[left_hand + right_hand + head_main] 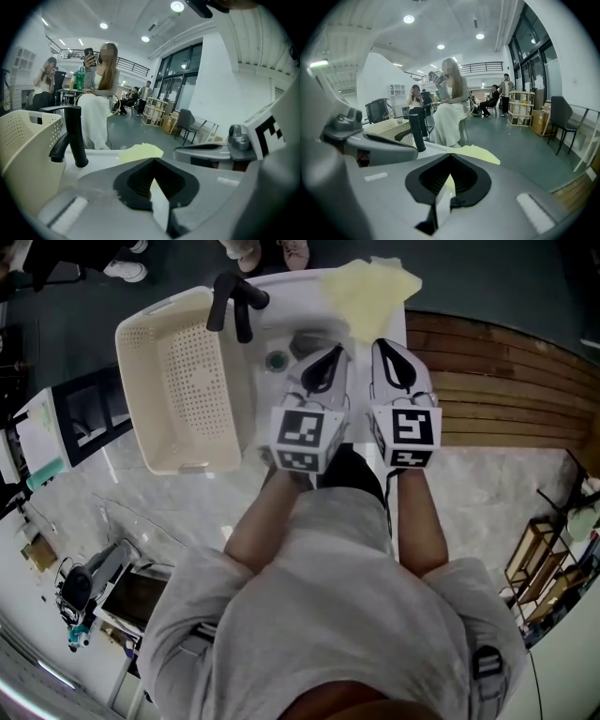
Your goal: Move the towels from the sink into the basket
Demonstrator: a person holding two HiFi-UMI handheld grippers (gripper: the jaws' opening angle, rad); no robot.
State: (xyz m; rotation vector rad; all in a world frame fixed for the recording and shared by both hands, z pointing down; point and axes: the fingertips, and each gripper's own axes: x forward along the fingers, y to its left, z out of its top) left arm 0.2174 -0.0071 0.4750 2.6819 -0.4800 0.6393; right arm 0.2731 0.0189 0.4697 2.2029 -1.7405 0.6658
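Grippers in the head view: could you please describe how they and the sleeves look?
The left gripper and right gripper are pale grey, with pointed jaws lined in black. Each carries a white cube with black square markers. The person wears a pale grey short-sleeved shirt.

No readable words, numbers or brand names are showing in any view. The marker cube (pixel 302 437) on the left gripper (pixel 330 357) and the one on the right gripper (pixel 392 352) are displaying only black-and-white square patterns.
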